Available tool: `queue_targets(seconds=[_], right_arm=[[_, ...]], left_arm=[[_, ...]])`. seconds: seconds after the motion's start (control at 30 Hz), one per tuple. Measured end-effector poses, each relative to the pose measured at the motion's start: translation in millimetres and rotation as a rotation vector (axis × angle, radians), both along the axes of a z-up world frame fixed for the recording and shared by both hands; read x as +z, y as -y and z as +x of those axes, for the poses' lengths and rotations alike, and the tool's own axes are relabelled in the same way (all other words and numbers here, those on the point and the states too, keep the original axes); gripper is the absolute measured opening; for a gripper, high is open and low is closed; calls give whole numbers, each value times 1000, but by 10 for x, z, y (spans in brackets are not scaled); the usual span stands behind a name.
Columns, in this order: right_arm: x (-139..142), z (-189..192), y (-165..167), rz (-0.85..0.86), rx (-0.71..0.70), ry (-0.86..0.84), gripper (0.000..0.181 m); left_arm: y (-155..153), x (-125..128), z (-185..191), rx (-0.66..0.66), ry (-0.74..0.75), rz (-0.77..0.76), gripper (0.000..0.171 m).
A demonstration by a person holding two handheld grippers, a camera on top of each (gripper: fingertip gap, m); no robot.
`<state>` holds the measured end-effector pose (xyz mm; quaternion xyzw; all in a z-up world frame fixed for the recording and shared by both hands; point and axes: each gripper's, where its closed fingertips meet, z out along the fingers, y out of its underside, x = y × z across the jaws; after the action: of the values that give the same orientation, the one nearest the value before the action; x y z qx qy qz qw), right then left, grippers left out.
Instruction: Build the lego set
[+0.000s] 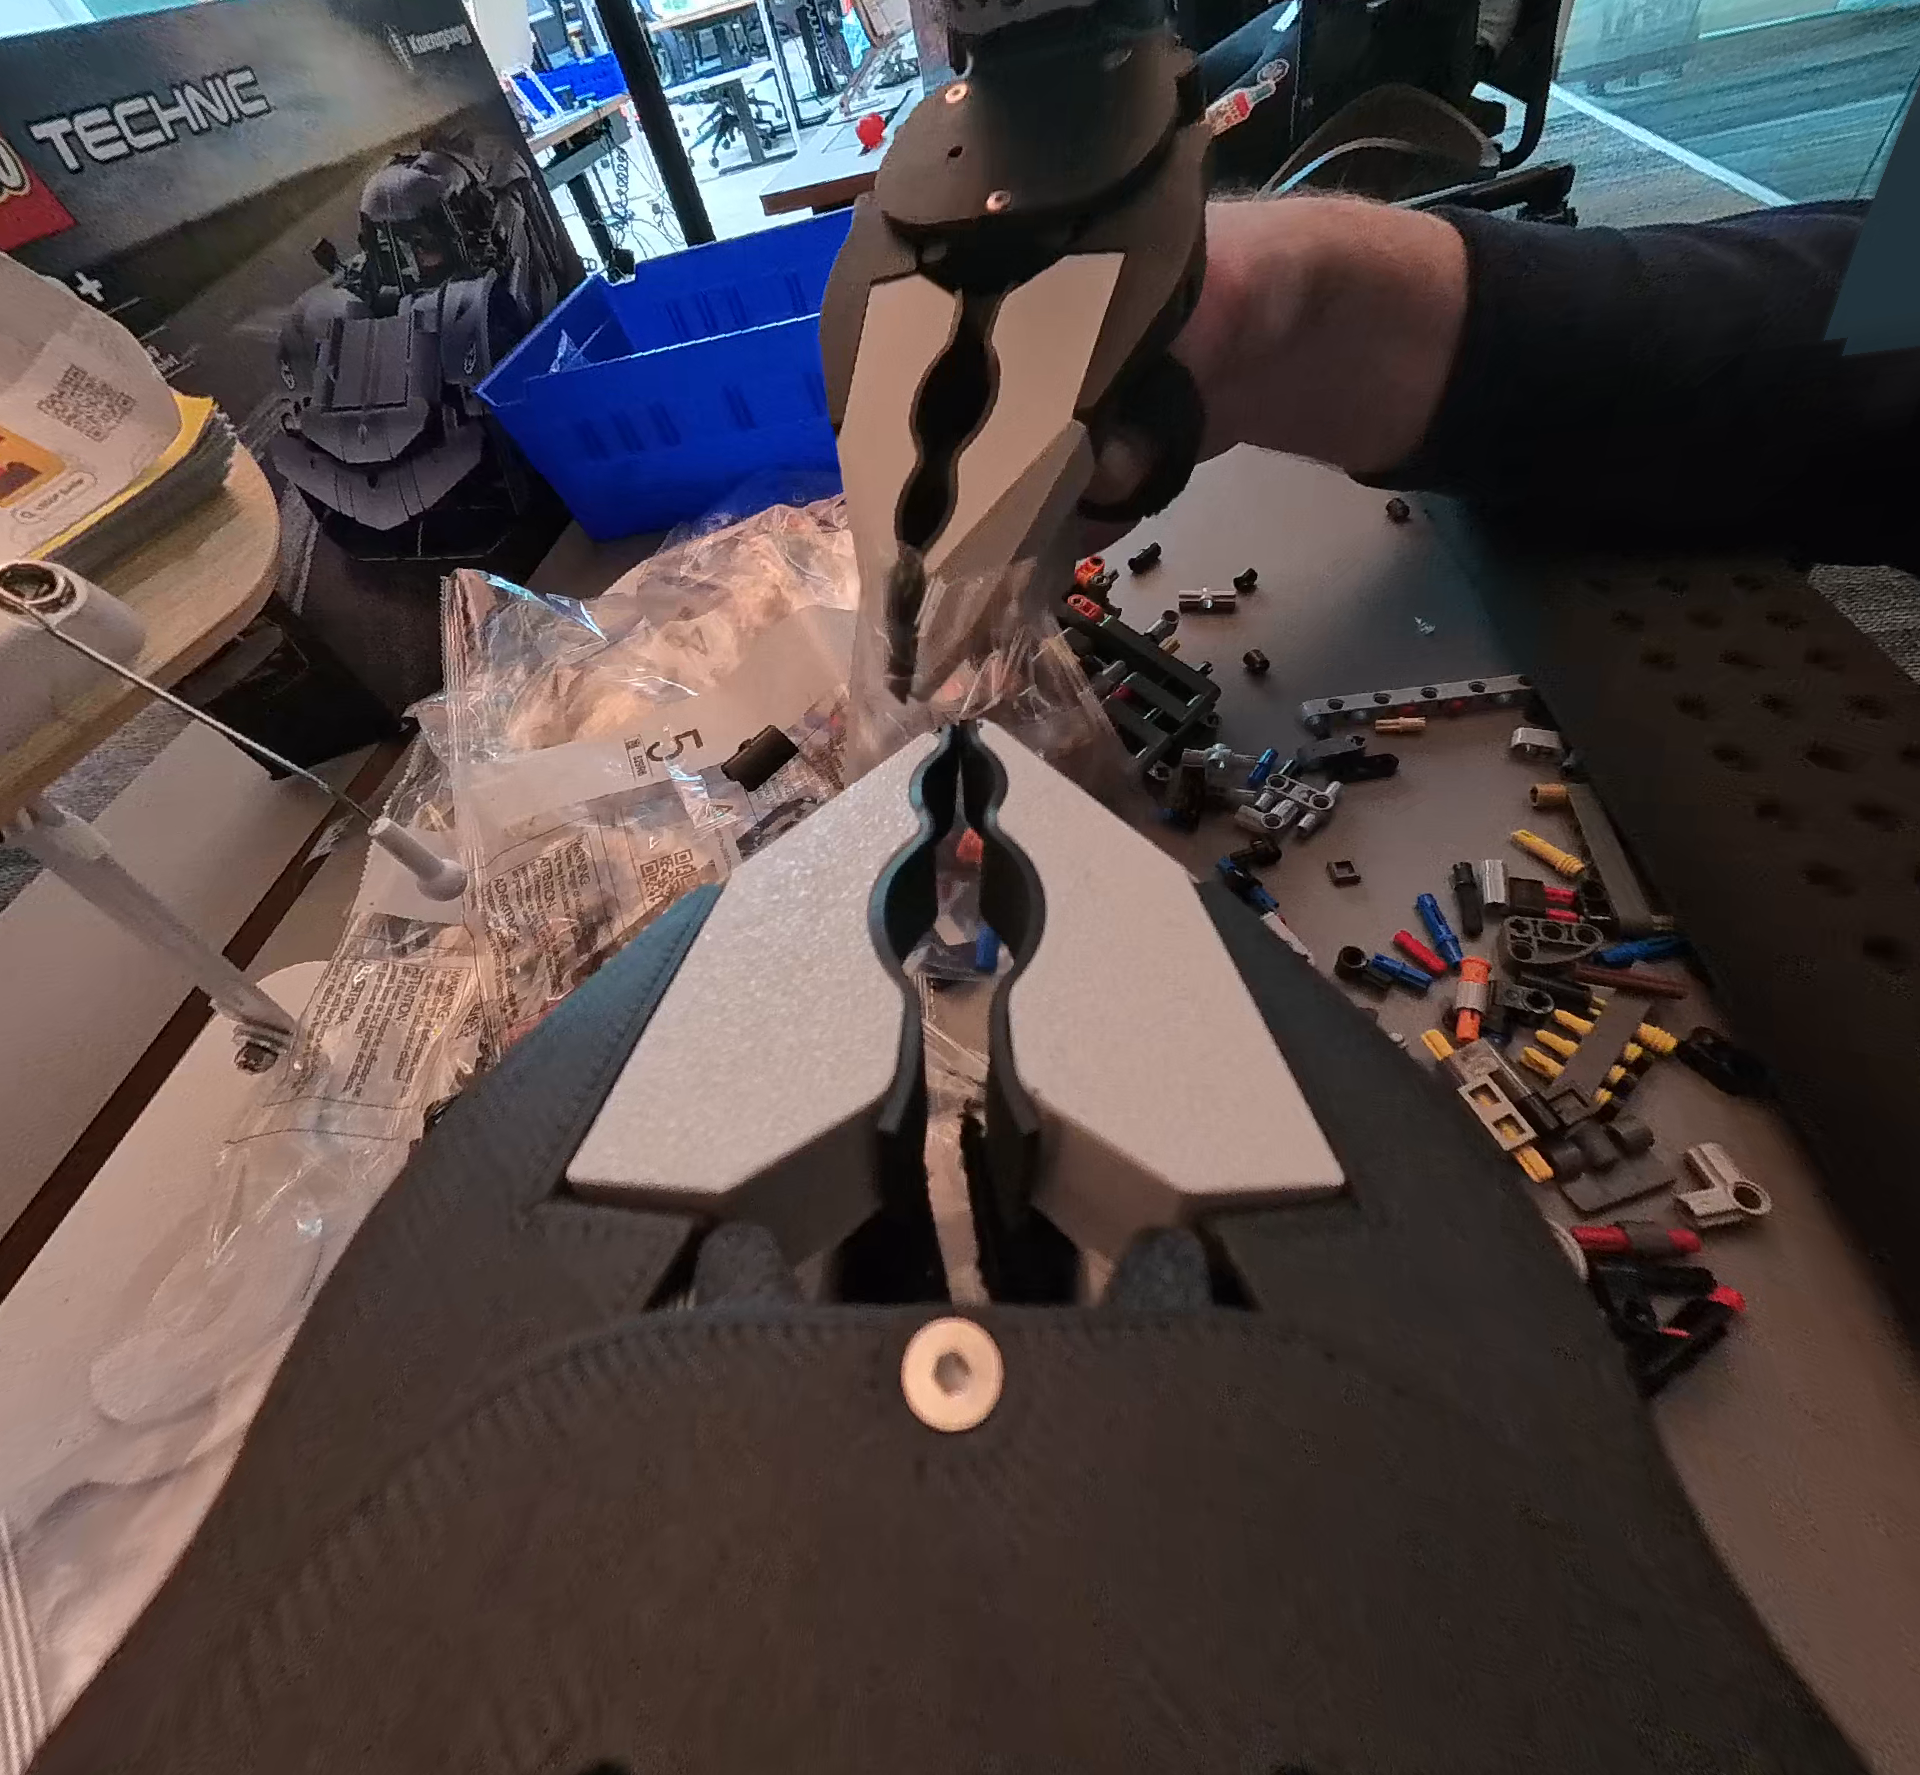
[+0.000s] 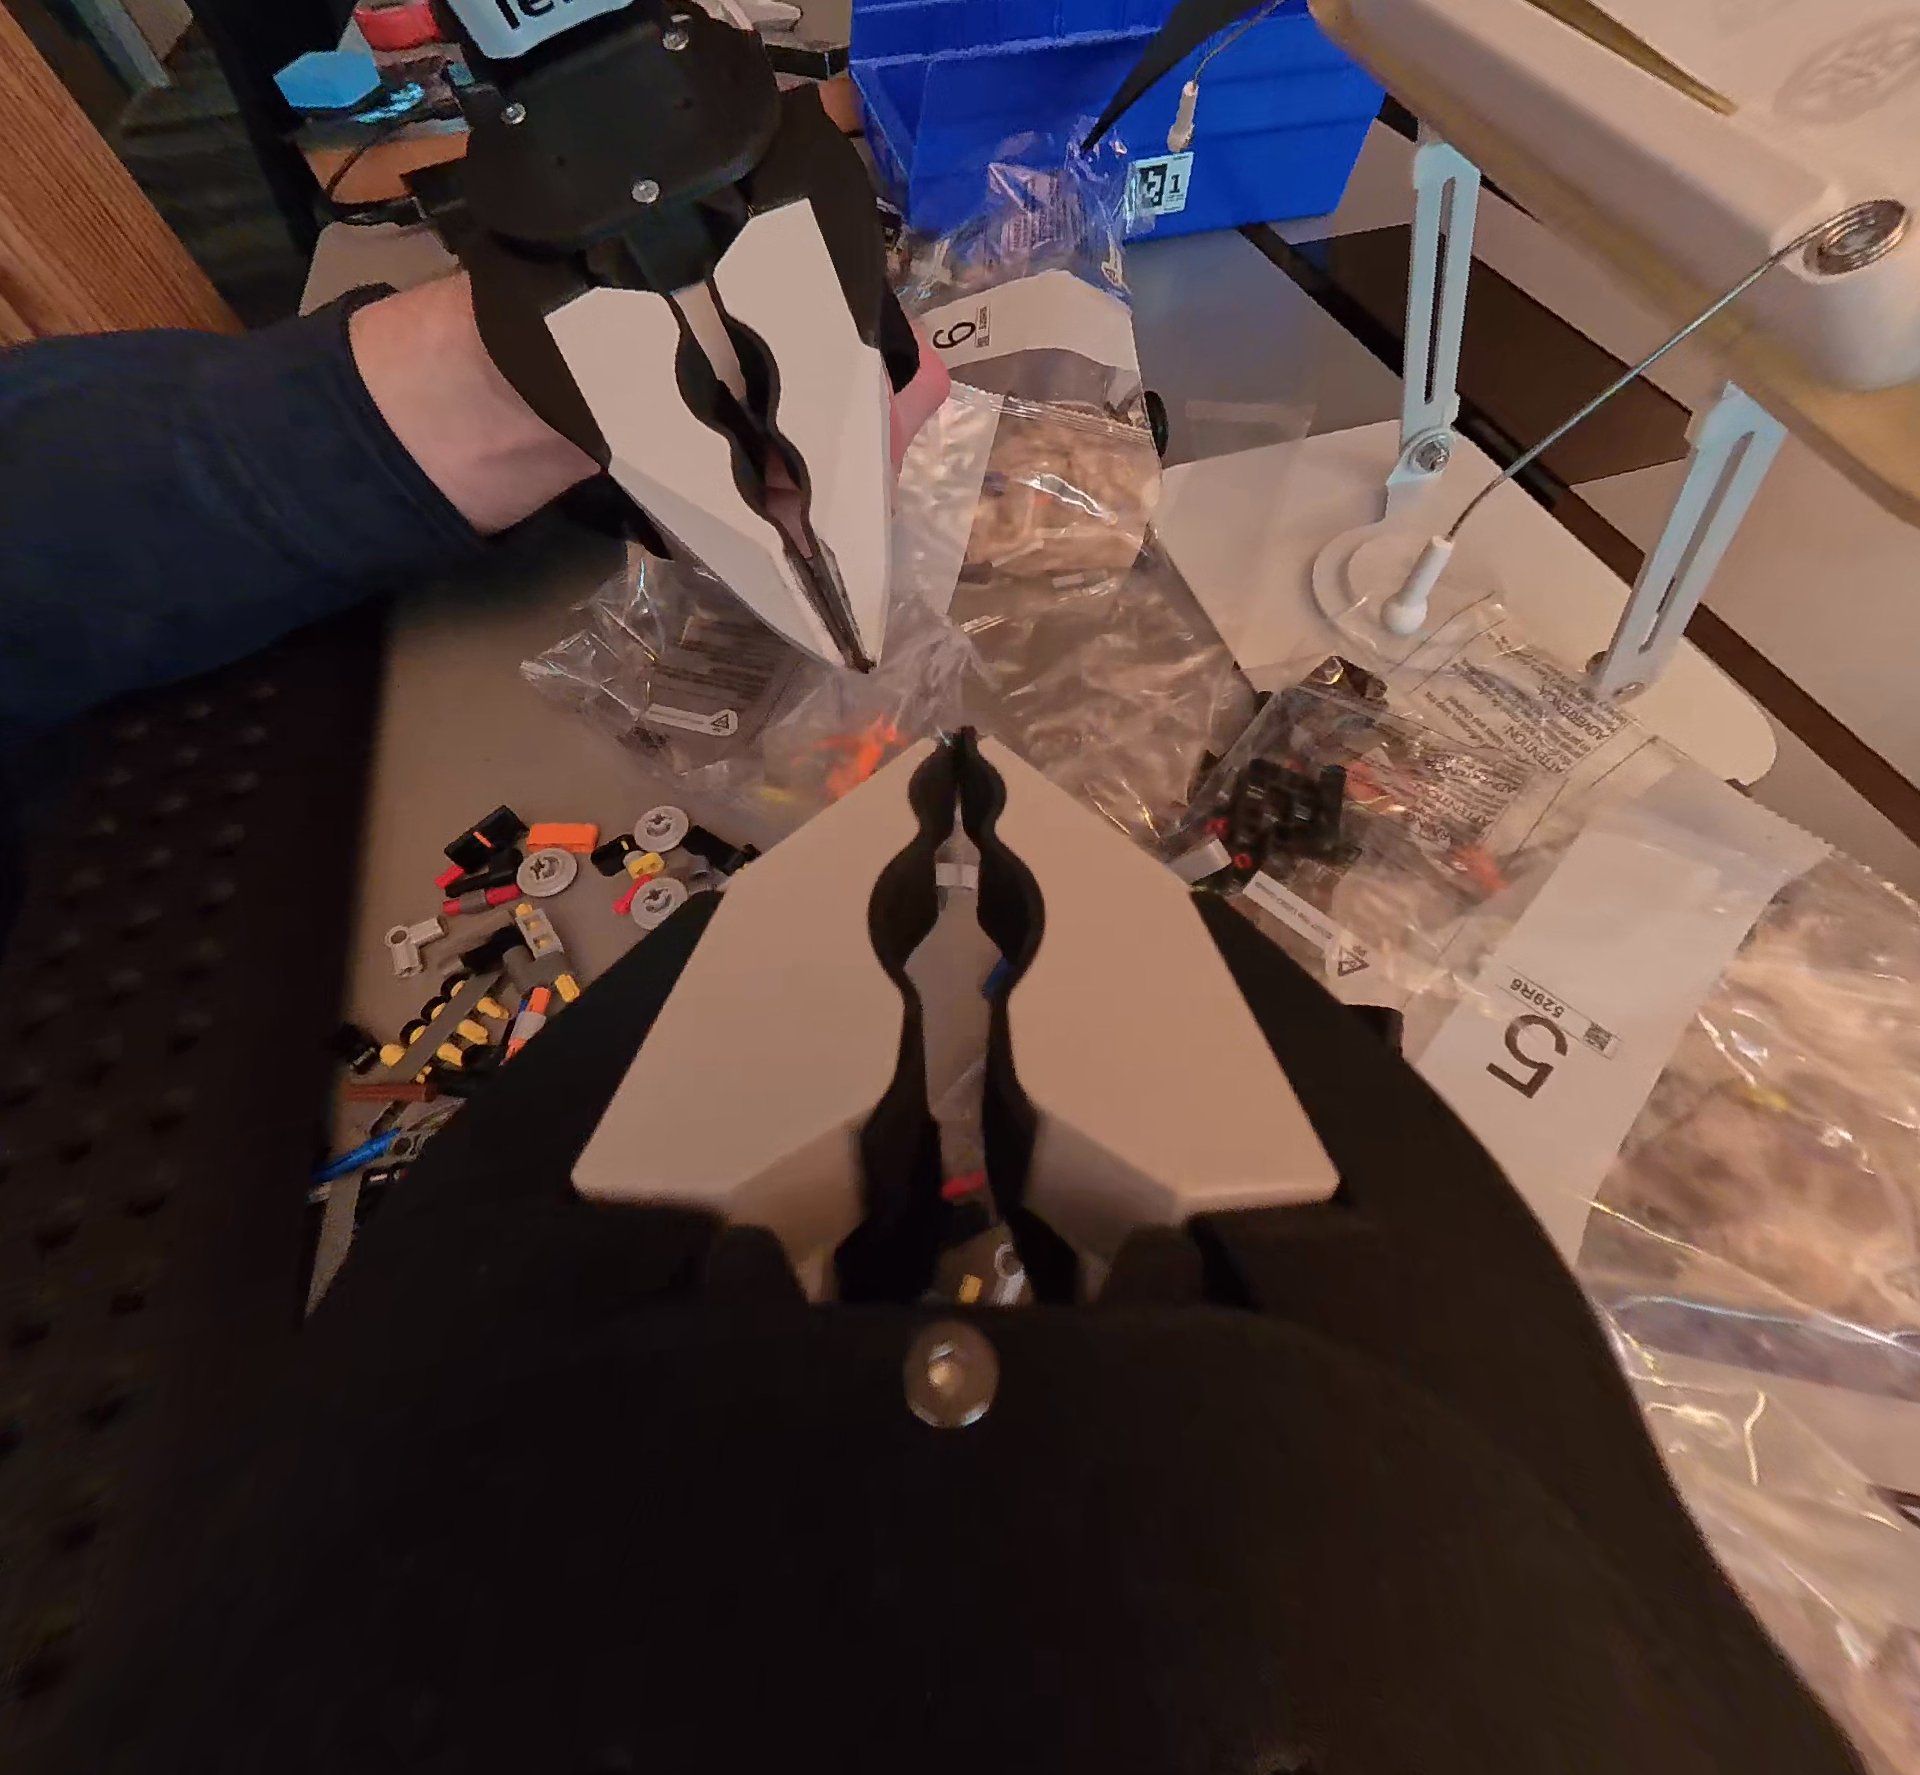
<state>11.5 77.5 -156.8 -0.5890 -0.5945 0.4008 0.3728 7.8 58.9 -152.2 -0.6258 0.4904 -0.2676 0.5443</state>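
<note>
A small clear plastic bag with orange pieces inside hangs between my two grippers, just above the table. In the right wrist view my left gripper comes in from the upper left and is shut on the bag's film, which crinkles at its tips. My right gripper is shut with its tips at the same bag. In the left wrist view my left gripper is shut at the bag. My right gripper points down from above, its tips closed in the film.
Loose small pieces lie on the grey table beside a black perforated mat; they also show in the right wrist view. Numbered part bags, a blue bin, the set's box and a white stand surround them. Less than 4 cm separates the two grippers' tips.
</note>
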Motion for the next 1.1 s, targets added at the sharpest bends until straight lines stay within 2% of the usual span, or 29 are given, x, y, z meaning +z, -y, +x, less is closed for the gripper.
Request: queue_targets(seconds=[0.33,0.6,0.73,0.93,1.1], right_arm=[[40,28,-30,110,-25,19,0],[-136,-17,85,255,23,140,0],[-56,-26,157,256,52,100,0],[15,-17,186,251,63,66,0],[-32,-20,198,259,70,92,0]], left_arm=[[-18,-24,-15,11,-4,-20,3],[-37,-127,-17,35,-51,-65,44],[-39,-342,-5,36,-151,-102,44],[-5,-448,-6,16,-193,-129,21],[-59,-481,-63,55,-218,-129,32]])
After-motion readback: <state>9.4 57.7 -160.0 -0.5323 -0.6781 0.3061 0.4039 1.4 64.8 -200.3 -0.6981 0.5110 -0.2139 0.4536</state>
